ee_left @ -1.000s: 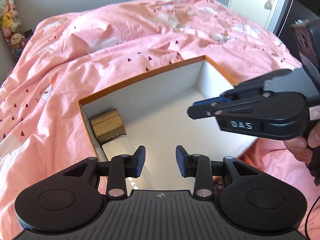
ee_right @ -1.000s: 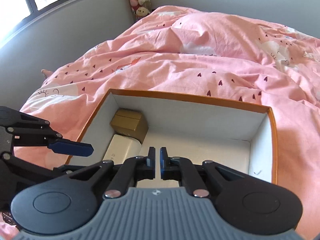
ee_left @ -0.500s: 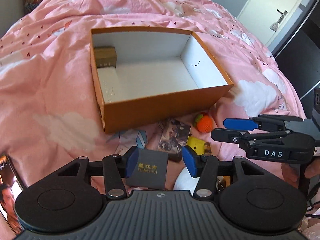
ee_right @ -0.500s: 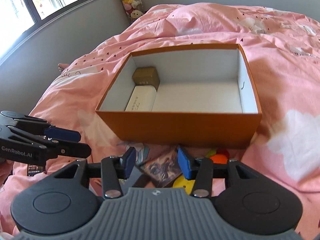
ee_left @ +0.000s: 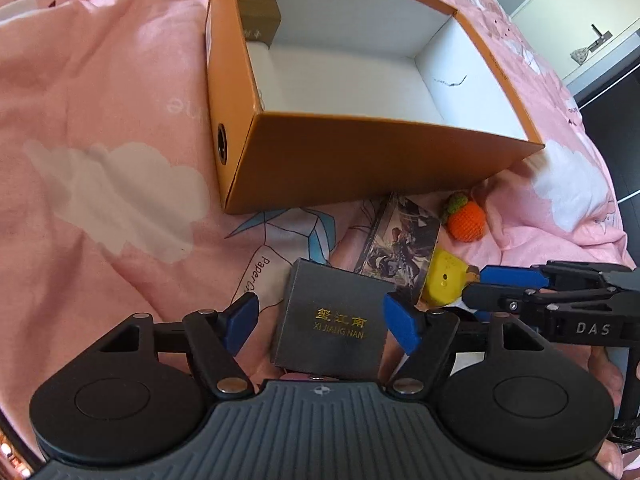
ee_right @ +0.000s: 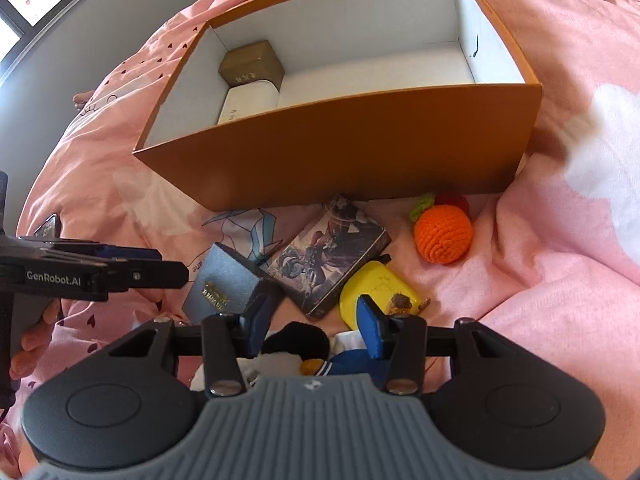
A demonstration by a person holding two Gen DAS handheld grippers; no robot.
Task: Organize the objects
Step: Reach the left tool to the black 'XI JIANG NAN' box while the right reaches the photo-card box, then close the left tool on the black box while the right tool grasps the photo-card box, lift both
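An orange box lies open on the pink bed, with a gold box and a white box inside at its left end. In front of it lie a dark grey box with gold lettering, an illustrated card box, a yellow case and a crocheted orange. My left gripper is open, its fingers astride the dark grey box. My right gripper is open above a black-and-white plush toy.
The pink duvet covers the whole bed in soft folds. A door stands at the far right. A window and a grey wall are at the left. A dark flat object lies at the left edge.
Both grippers have pulled back from the orange box and dropped low over the loose items. The left fingers now straddle the dark grey box. The right gripper has opened.
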